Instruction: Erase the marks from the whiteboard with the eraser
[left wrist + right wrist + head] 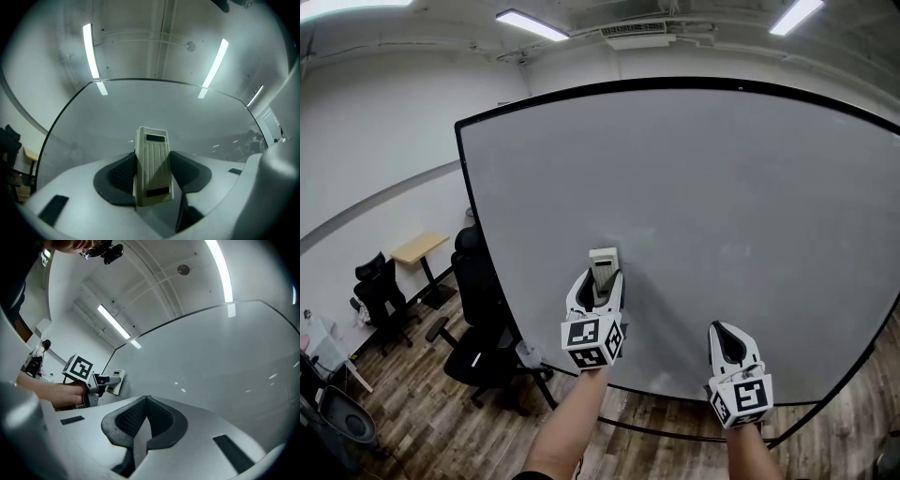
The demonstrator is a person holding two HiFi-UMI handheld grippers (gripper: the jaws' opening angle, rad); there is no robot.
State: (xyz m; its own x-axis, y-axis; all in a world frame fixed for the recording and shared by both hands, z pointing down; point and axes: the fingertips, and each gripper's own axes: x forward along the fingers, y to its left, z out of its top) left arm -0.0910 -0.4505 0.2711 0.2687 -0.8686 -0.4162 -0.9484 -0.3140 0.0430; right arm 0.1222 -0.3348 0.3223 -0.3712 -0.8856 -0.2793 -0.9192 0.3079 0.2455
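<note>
Whiteboard (pixel 722 216) ahead; left claw (pixel 597 287) clamped on eraser (pixel 603 265), eraser against board; right claw (pixel 729 334) closed, empty.

Wood-plank floor (pixel 403 412), black office chairs (pixel 483 319), small desk (pixel 420 247) on it; whiteboard (pixel 703 234) standing beside

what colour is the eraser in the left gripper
The ribbed plastic eraser is cream-white with two dark rectangular patches; clearest in the left gripper view.
</note>
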